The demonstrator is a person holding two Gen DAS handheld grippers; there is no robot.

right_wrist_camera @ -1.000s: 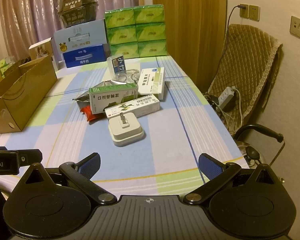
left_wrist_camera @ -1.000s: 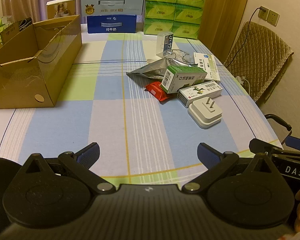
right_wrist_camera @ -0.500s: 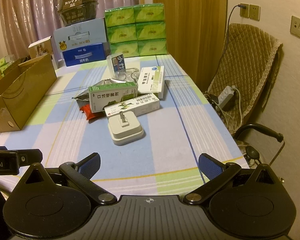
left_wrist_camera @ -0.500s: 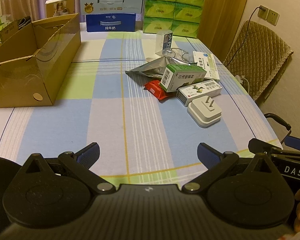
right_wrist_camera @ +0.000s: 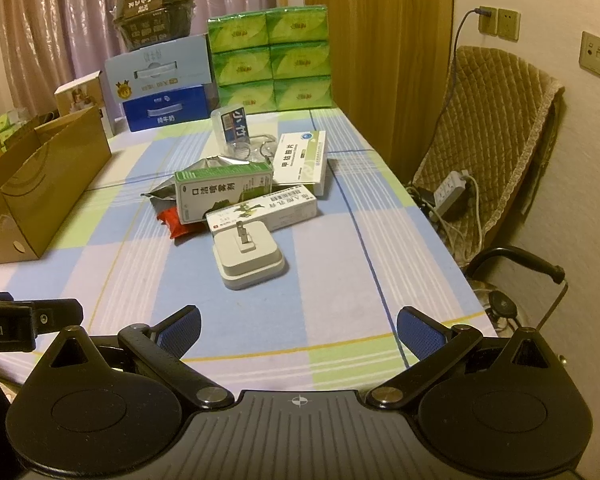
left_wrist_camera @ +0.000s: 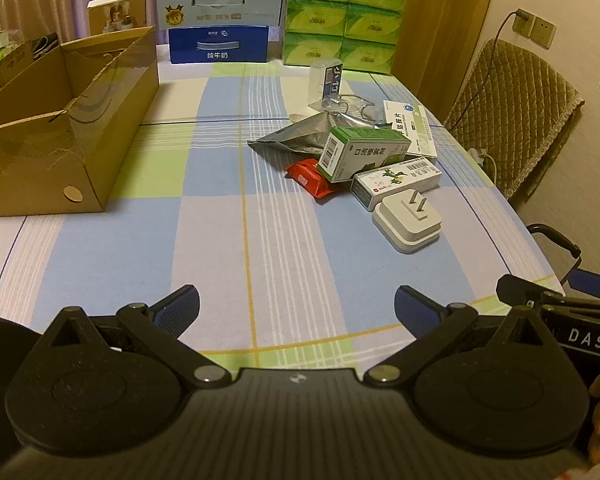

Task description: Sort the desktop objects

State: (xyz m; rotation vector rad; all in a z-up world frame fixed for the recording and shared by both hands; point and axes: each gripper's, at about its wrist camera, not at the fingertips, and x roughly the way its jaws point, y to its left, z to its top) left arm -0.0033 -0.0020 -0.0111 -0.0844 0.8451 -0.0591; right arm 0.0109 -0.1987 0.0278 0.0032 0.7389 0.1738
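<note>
Here, the left gripper (left_wrist_camera: 296,306) is held over the near edge of the checked tablecloth (left_wrist_camera: 228,248), its jaws spread wide with nothing between them. The right gripper (right_wrist_camera: 298,326) is held likewise, jaws spread and empty. The white plug adapter (right_wrist_camera: 249,254) is taken as the landmark: it lies prongs up on the cloth. Just behind it, touching, a long white medicine box (right_wrist_camera: 262,212) is seen, and behind that a green-and-white box (right_wrist_camera: 222,192) resting over a red packet (right_wrist_camera: 175,222) and a silver pouch (left_wrist_camera: 296,140). Further back a clear case (right_wrist_camera: 235,126) stands upright. Well to the adapter's left, an open cardboard box (left_wrist_camera: 60,136) is set.
</note>
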